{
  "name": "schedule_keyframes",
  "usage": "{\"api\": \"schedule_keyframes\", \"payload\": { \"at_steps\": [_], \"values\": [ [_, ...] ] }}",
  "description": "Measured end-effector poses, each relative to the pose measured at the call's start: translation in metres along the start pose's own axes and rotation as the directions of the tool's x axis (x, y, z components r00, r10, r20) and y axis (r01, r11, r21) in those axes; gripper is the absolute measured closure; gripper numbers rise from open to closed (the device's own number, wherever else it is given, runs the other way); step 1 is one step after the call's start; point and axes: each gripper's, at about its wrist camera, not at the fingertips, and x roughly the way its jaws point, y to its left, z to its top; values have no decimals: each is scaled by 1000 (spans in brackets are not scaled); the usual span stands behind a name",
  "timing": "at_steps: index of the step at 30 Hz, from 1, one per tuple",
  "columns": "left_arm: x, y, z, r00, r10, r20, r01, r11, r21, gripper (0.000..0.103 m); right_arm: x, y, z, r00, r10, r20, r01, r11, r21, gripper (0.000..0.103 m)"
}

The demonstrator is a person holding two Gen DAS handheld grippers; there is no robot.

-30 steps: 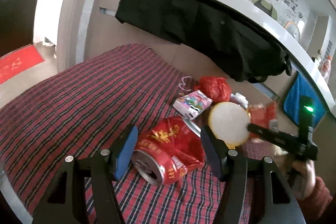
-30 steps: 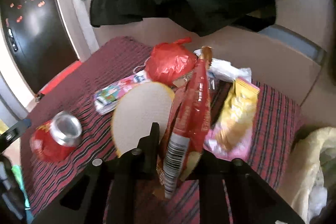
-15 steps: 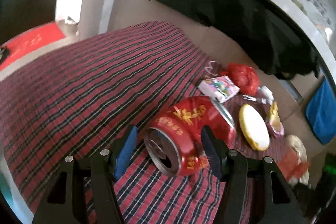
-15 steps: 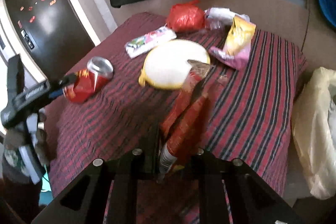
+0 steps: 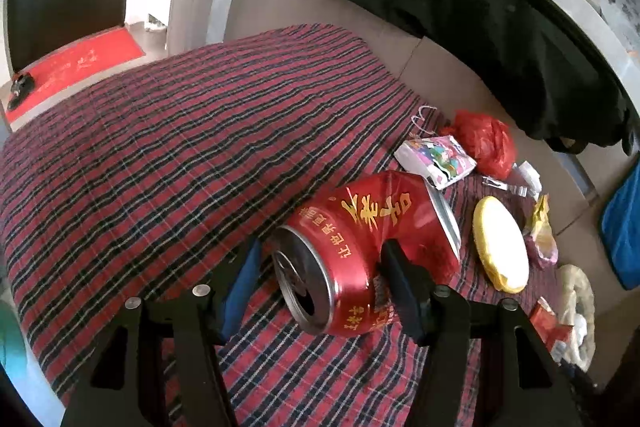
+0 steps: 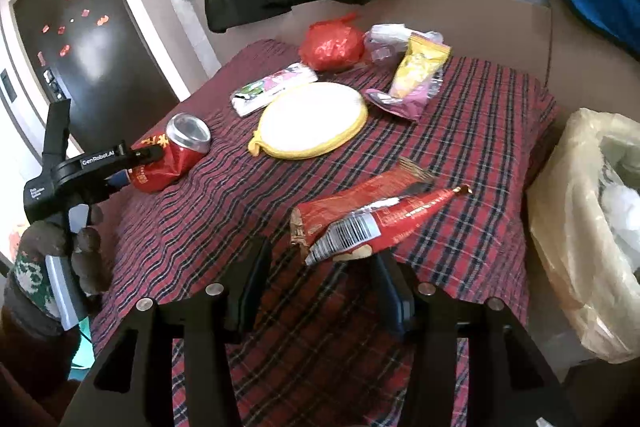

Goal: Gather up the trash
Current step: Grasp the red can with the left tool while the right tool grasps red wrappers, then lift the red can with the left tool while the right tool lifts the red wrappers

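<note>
Red-and-black plaid cloth (image 6: 460,131) spread over the table. Bin lined with a pale yellow plastic bag (image 6: 568,227) beside its right edge. Round white pad with yellow rim (image 6: 312,121) lying mid-cloth. Dented red drink can (image 5: 360,251) on its side between the left gripper (image 5: 320,279) fingers, just closing; right pad against the dent, left contact unclear. Red snack wrapper (image 6: 376,219) loose ahead of the right gripper (image 6: 320,275), fingers parted, just opening.

Plaid-covered table (image 6: 480,131) with dented can (image 6: 172,157), wrappers (image 6: 372,223), yellow pad (image 6: 312,121)
</note>
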Motion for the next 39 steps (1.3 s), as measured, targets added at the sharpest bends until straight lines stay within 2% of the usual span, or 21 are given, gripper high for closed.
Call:
{"api": "schedule_keyframes", "payload": {
  "at_steps": [4, 5, 10, 14, 18, 21, 25, 28, 32, 34, 39],
  "values": [
    [-6, 0, -1, 1000, -19, 9, 19, 1000, 11, 47, -7, -11, -4, 1000, 19, -5, -18, 998, 61, 55],
    [-9, -2, -2, 999, -35, 22, 34, 999, 26, 55, -11, -13, -5, 1000, 21, -1, -21, 997, 75, 55],
    [-25, -18, -4, 994, -35, 106, 23, 994, 111, 55, -17, -23, -12, 999, -28, 24, 25, 990, 139, 55],
    [-30, -24, -4, 991, -62, 115, 46, 989, 138, 56, -5, -29, -5, 1000, -23, 11, 20, 981, 195, 54],
    [-32, -23, -4, 990, -75, 115, 57, 987, 153, 56, 16, -18, 16, 997, -66, -28, 69, 986, 151, 54],
    [-33, -18, -5, 990, -78, 114, 59, 985, 165, 56, 31, -4, 30, 993, -115, -39, 118, 989, 88, 50],
    [-34, -12, -6, 990, -79, 114, 59, 984, 170, 56, 54, 11, 44, 984, -158, -80, 161, 986, 32, 43],
    [-32, -8, -7, 990, -88, 110, 70, 984, 162, 56, 63, 21, 47, 978, -191, -80, 192, 981, 1, 35],
    [-29, -6, -8, 990, -99, 104, 82, 983, 162, 56, 75, 35, 45, 961, -261, -91, 254, 964, -80, 21],
    [-28, -5, -9, 989, -106, 99, 89, 982, 164, 56, 79, 39, 46, 953, -285, -103, 274, 956, -109, 19],
    [-32, -5, -11, 986, -131, 106, 113, 980, 162, 56, 80, 35, 50, 953, -270, -139, 257, 961, -104, 11]
  ]
}}
